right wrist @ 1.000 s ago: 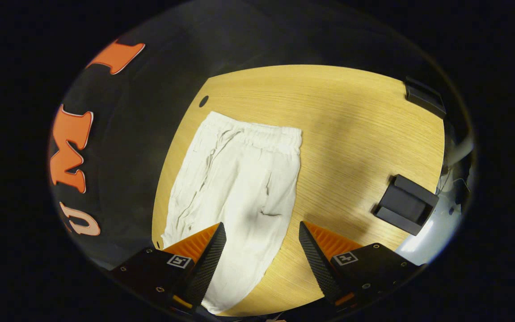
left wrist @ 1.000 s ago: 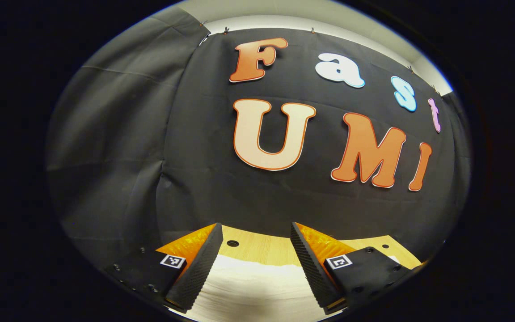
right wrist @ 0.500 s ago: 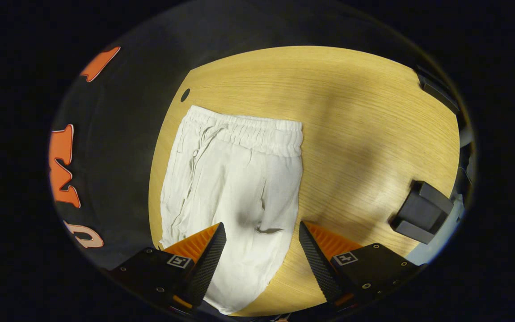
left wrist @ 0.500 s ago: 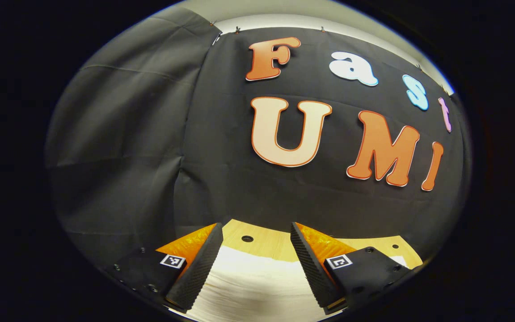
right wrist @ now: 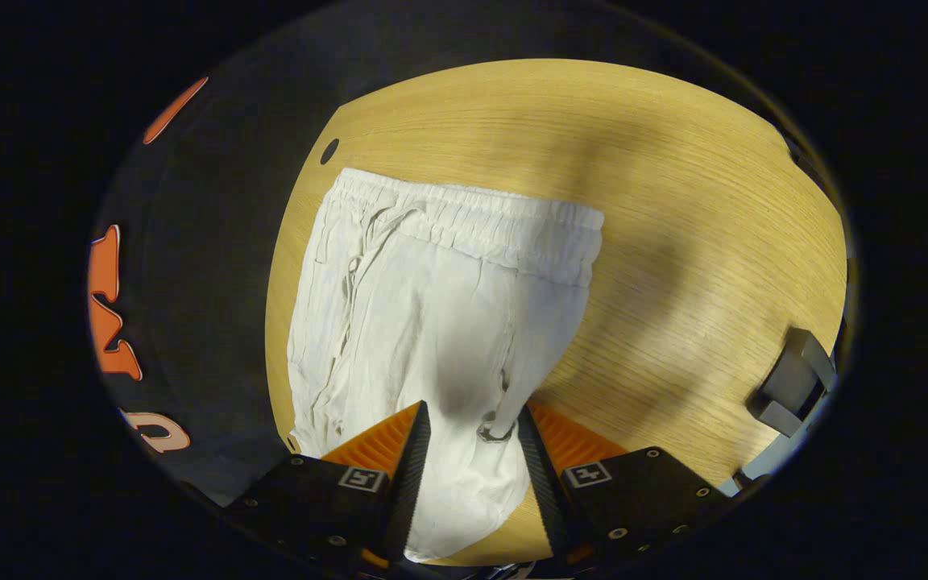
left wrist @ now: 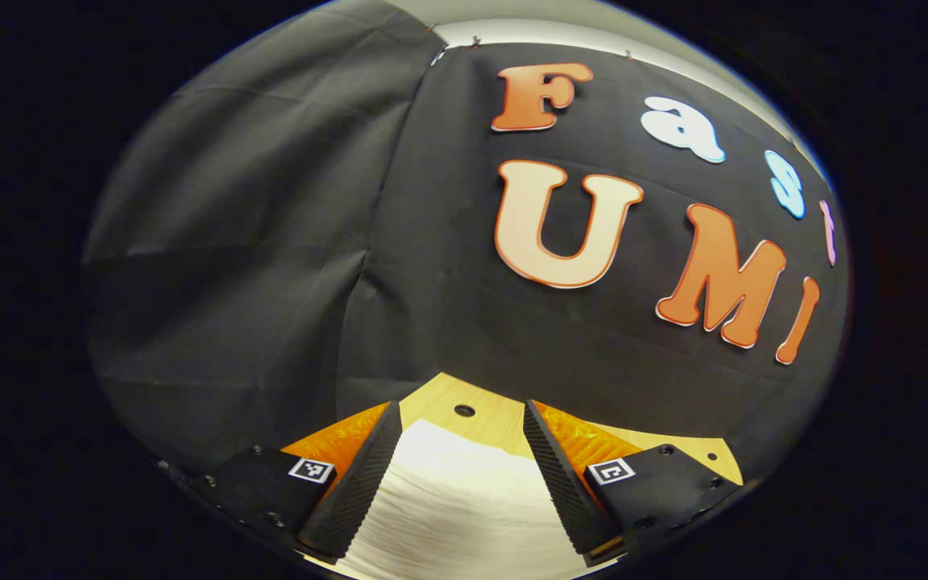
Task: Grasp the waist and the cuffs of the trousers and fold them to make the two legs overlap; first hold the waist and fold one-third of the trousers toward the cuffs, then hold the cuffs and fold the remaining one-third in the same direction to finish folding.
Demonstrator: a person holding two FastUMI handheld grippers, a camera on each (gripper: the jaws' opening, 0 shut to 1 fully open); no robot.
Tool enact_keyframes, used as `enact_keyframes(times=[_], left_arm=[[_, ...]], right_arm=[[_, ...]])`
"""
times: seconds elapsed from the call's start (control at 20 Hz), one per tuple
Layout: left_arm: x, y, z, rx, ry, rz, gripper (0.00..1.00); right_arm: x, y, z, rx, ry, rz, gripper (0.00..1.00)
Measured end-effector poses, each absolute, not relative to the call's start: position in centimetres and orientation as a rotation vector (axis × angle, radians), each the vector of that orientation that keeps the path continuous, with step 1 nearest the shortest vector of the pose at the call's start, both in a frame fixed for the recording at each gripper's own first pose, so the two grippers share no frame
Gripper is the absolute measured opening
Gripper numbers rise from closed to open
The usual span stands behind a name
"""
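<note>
Since the earlier frames the right hand-held gripper [right wrist: 468,451] had drawn its fingers closer together and come lower over the white trousers [right wrist: 432,306]; the fabric between its fingers had bunched up into a ridge, and a small dark fold sat by the inner face of one finger; whether both fingers pressed on the cloth I could not tell. Beyond the fingers, in the right gripper view, the trousers lay flat on the wooden worktop [right wrist: 673,201], along the edge that met the black cloth wall; the elastic waist [right wrist: 472,221] was at the far end, near a corner of the worktop with a small round hole [right wrist: 329,151]; a drawstring ran down from the waist; a dark block [right wrist: 790,383] stood well apart at the opposite edge. In the left gripper view the left hand-held gripper [left wrist: 456,475] stood open above pale cloth, its fingers apart and gripping nothing; past them lay a strip of worktop and then the black cloth wall [left wrist: 271,242].
</note>
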State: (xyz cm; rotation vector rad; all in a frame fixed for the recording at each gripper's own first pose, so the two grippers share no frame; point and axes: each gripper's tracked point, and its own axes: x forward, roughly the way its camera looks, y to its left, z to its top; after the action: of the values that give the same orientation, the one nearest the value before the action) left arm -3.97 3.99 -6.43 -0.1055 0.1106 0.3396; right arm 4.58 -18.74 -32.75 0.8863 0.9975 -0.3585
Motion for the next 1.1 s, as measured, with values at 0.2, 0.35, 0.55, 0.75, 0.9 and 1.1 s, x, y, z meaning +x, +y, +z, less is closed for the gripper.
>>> enact_keyframes(times=[0.2, 0.35, 0.55, 0.75, 0.9, 1.1], left_arm=[[-5.8, 6.4, -11.2, -0.319, 0.212, 0.409, 0.99], [-8.5, 9.6, -16.7, -0.500, 0.309, 0.526, 0.99], [-11.4, 11.4, -24.6, -0.768, 0.453, 0.649, 0.99], [-12.3, 10.9, -31.8, -0.970, 0.563, 0.754, 0.99], [-13.6, 11.6, -35.0, -1.004, 0.621, 0.837, 0.99], [-15.2, 13.5, -36.4, -1.041, 0.663, 0.892, 1.00]], right_arm=[[4.4, -18.8, -33.6, 0.917, 1.021, -0.371, 0.13], [4.5, -18.9, -33.7, 0.914, 1.020, -0.341, 0.02], [4.6, -18.7, -33.8, 0.931, 1.029, -0.334, 0.02], [4.6, -18.8, -33.7, 0.939, 1.030, -0.328, 0.02], [4.6, -18.7, -33.7, 0.940, 1.027, -0.326, 0.02], [4.7, -18.7, -33.8, 0.952, 1.026, -0.327, 0.02]])
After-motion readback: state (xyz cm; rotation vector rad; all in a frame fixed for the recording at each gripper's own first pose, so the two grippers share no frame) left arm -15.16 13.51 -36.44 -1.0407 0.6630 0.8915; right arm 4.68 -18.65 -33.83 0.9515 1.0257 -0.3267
